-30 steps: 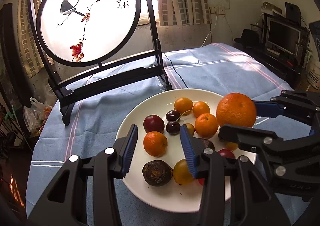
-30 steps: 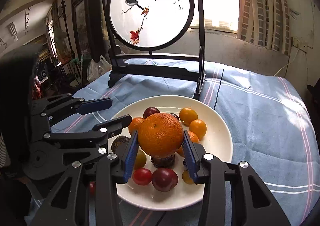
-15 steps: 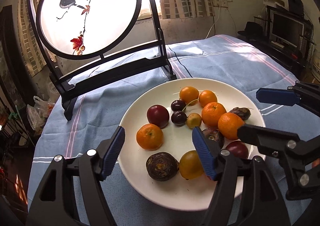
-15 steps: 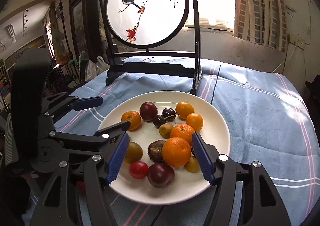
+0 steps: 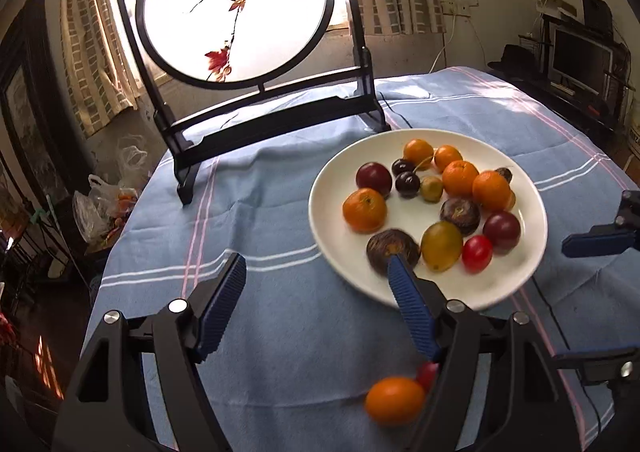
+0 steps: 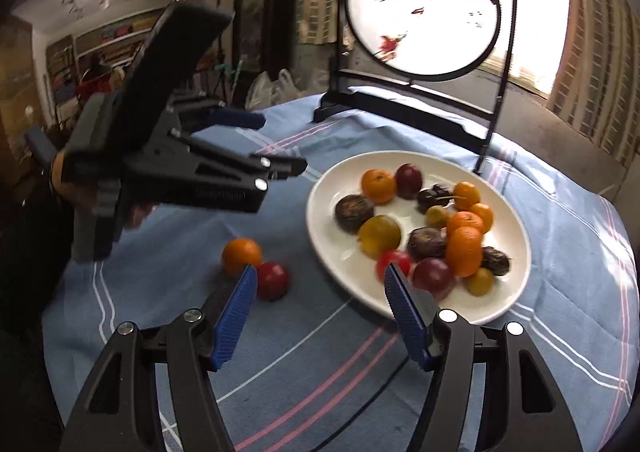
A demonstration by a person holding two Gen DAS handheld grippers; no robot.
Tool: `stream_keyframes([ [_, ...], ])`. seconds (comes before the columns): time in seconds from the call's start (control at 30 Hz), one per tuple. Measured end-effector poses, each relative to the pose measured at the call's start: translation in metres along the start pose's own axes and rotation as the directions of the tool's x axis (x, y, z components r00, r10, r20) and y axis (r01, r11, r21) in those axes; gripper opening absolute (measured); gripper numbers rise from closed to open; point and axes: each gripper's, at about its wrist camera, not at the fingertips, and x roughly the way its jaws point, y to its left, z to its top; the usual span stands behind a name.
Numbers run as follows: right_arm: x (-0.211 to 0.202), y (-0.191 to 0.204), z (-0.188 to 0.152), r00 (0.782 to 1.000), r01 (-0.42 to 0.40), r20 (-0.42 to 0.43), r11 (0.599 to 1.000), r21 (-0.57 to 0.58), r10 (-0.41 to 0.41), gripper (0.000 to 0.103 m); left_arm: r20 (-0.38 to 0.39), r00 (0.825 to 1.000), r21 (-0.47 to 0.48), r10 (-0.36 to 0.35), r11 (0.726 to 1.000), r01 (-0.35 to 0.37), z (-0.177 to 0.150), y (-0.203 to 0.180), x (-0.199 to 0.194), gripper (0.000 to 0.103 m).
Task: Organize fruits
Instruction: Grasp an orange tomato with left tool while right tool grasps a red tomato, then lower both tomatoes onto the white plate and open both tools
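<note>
A white plate (image 5: 328, 188) (image 6: 320, 212) on the blue cloth holds several fruits: tangerines, dark plums, cherries, a yellow plum, passion fruits and a red tomato. One tangerine (image 6: 241, 255) (image 5: 394, 400) and one red tomato (image 6: 273, 280) (image 5: 427, 372) lie on the cloth beside the plate. My left gripper (image 5: 316, 284) is open and empty, pulled back left of the plate. My right gripper (image 6: 318, 292) is open and empty, above the cloth between the loose tomato and the plate's near rim.
A black stand with a round bird-painted screen (image 5: 236, 8) (image 6: 424, 20) stands at the back of the table. A black cable (image 5: 400, 118) runs past the plate. Plastic bags (image 5: 100, 208) sit off the table's left edge.
The right gripper let the large tangerine go onto the plate and opened. Both grippers pulled back and swung left. A tangerine and a red tomato on the cloth came into view.
</note>
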Motion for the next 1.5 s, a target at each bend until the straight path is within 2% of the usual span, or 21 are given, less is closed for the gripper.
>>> stream_keyframes([
  [0.13,0.045,0.03,-0.007,0.993,-0.002,-0.119,0.993,-0.116,-0.011,0.065,-0.076,0.995,0.089,-0.072,0.993,0.078,-0.047,0.011,-0.011,0.072],
  [0.23,0.065,0.031,-0.001,0.989,-0.039,-0.148,0.994,-0.106,0.023,0.056,-0.118,0.985,0.138,-0.122,0.981,0.138,-0.073,0.007,-0.012,0.072],
  [0.3,0.078,0.03,0.002,0.98,-0.066,-0.191,0.993,-0.093,0.048,0.029,-0.136,0.979,0.157,-0.151,0.973,0.172,-0.081,-0.001,-0.01,0.072],
  [0.37,0.077,0.028,0.002,0.98,-0.061,-0.193,0.995,-0.083,0.044,0.029,-0.144,0.974,0.174,-0.174,0.965,0.198,-0.081,-0.012,-0.006,0.072],
  [0.5,0.047,0.015,-0.004,0.988,-0.038,-0.154,0.998,-0.053,0.03,0.028,-0.152,0.968,0.194,-0.2,0.954,0.227,-0.072,-0.032,0.006,0.072],
  [0.53,0.039,0.011,-0.006,0.989,-0.026,-0.144,0.999,-0.039,0.02,0.028,-0.162,0.967,0.197,-0.198,0.954,0.228,-0.07,-0.036,0.011,0.066],
  [0.57,0.032,0.005,-0.008,0.991,-0.01,-0.135,1.0,-0.025,0.006,0.029,-0.182,0.962,0.195,-0.203,0.952,0.237,-0.07,-0.04,0.016,0.04],
  [0.6,0.026,0.0,-0.011,0.992,0.003,-0.128,1.0,-0.011,-0.005,0.029,-0.203,0.956,0.182,-0.213,0.951,0.251,-0.069,-0.041,0.021,0.039],
  [0.7,0.006,-0.015,-0.015,0.995,0.037,-0.094,0.999,0.02,-0.035,0.029,-0.182,0.96,0.152,-0.211,0.959,0.24,-0.057,-0.037,0.015,0.039],
  [0.8,-0.004,-0.038,-0.006,0.995,0.096,-0.046,0.993,0.065,-0.093,0.029,-0.076,0.973,0.108,-0.217,0.969,0.224,-0.021,-0.032,-0.003,0.039],
  [0.9,0.005,-0.069,0.015,0.986,0.165,-0.033,0.975,0.147,-0.162,0.029,-0.003,0.987,0.075,-0.158,0.985,0.157,0.022,-0.041,-0.001,0.039],
  [0.97,0.02,-0.084,0.027,0.982,0.191,-0.037,0.966,0.175,-0.187,0.029,-0.033,0.994,0.039,-0.101,0.994,0.102,0.046,-0.05,0.022,0.039],
  [1.03,0.034,-0.095,0.035,0.979,0.205,-0.044,0.958,0.199,-0.2,0.03,-0.06,0.998,0.039,-0.01,0.999,0.012,0.06,-0.059,0.047,0.039],
  [1.07,0.041,-0.1,0.038,0.981,0.193,-0.055,0.96,0.202,-0.185,0.031,-0.078,0.997,0.031,0.008,0.999,-0.006,0.065,-0.061,0.06,0.039],
  [1.1,0.048,-0.103,0.04,0.979,0.204,-0.064,0.959,0.197,-0.195,0.038,-0.1,0.995,0.014,0.001,1.0,0.001,0.068,-0.061,0.071,0.039],
  [1.13,0.054,-0.106,0.04,0.969,0.245,-0.07,0.952,0.186,-0.235,0.051,-0.113,0.994,0.0,0.005,1.0,-0.005,0.07,-0.059,0.08,0.053],
  [1.17,0.055,-0.108,0.04,0.957,0.288,-0.067,0.942,0.173,-0.28,0.07,-0.106,0.994,-0.006,0.031,0.999,-0.032,0.07,-0.057,0.085,0.068],
  [1.2,0.053,-0.109,0.038,0.952,0.307,-0.041,0.937,0.165,-0.304,0.07,-0.094,0.994,-0.009,0.058,0.998,-0.059,0.068,-0.055,0.088,0.071],
  [1.33,0.027,-0.111,0.028,0.962,0.251,0.048,0.94,0.23,-0.269,0.074,-0.088,0.994,-0.031,0.067,0.997,-0.07,0.058,-0.044,0.083,0.074],
  [1.43,0.0,-0.108,0.02,0.95,0.245,0.116,0.923,0.296,-0.289,0.083,-0.035,0.995,-0.048,0.095,0.994,-0.097,0.051,-0.04,0.062,0.081],
  [1.5,-0.018,-0.103,0.017,0.93,0.273,0.15,0.902,0.334,-0.336,0.087,0.023,0.991,-0.062,0.132,0.99,-0.13,0.049,-0.04,0.042,0.088],
])
